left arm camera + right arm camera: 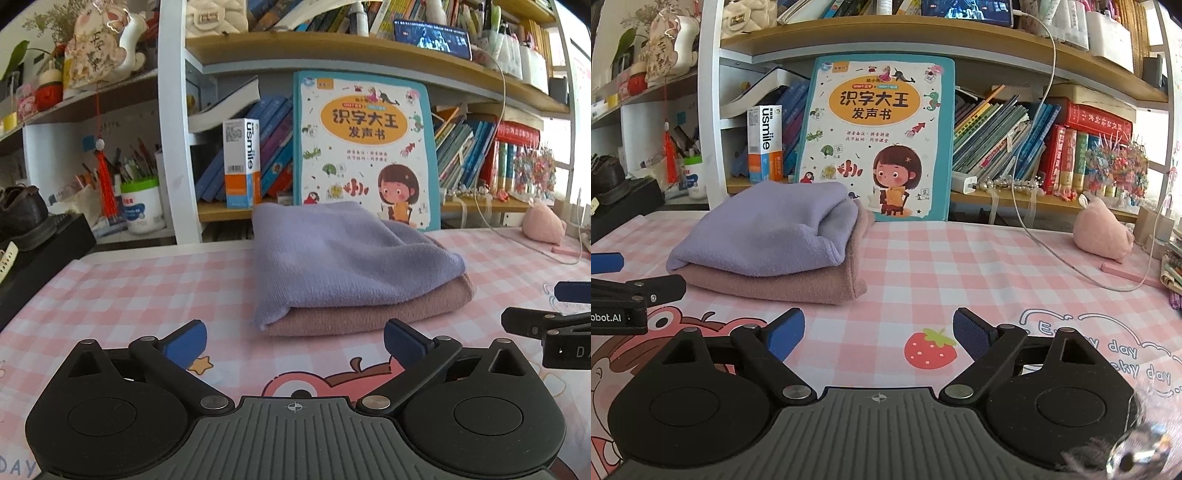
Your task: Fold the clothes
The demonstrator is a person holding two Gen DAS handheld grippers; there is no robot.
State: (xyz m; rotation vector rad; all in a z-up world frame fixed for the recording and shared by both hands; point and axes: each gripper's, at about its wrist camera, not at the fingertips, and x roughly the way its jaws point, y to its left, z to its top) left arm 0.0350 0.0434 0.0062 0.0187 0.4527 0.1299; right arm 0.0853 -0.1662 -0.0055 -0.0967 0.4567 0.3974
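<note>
Both your left gripper and right gripper gape empty before the lilac cloth folded atop the pink one.

Crowded bookshelves behind pink checked tabletop; daylight from right.

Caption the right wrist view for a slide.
Open right tool hovers before a folded lilac cloth stacked on a folded pink cloth.
</note>
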